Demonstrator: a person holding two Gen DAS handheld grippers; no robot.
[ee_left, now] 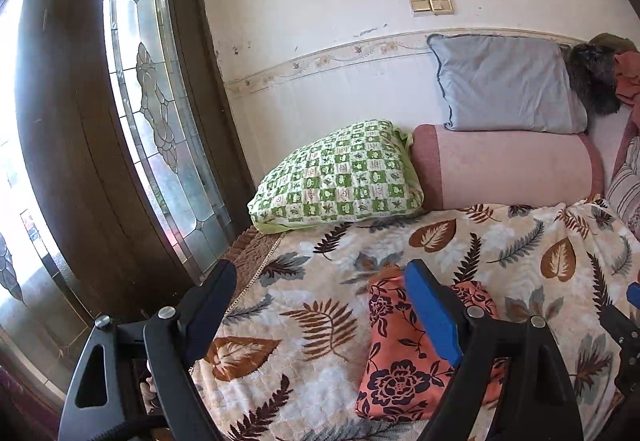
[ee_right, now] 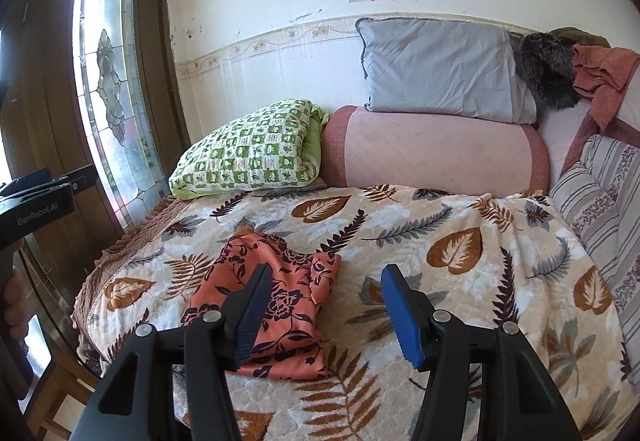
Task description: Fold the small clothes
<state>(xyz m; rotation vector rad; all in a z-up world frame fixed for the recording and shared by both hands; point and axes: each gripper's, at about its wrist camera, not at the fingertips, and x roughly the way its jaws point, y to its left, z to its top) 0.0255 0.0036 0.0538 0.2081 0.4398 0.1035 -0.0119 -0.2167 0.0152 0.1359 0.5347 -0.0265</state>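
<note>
A small orange garment with a dark floral print [ee_left: 400,357] lies folded in a compact bundle on the leaf-patterned bedspread [ee_left: 320,321]. It also shows in the right wrist view [ee_right: 280,297]. My left gripper [ee_left: 320,285] is open and empty, above the bedspread, its right finger over the garment's left part. My right gripper [ee_right: 326,285] is open and empty, hovering just right of the garment, its left finger over the garment's edge. The left gripper's body [ee_right: 36,201] shows at the left edge of the right wrist view.
A green checked pillow [ee_left: 340,177], a pink bolster [ee_left: 508,169] and a grey pillow [ee_left: 508,85] lie against the white wall. Striped cushions [ee_right: 600,201] and a rust-coloured cloth [ee_right: 600,77] are at the right. A dark wooden door with stained glass [ee_left: 160,113] stands left of the bed edge.
</note>
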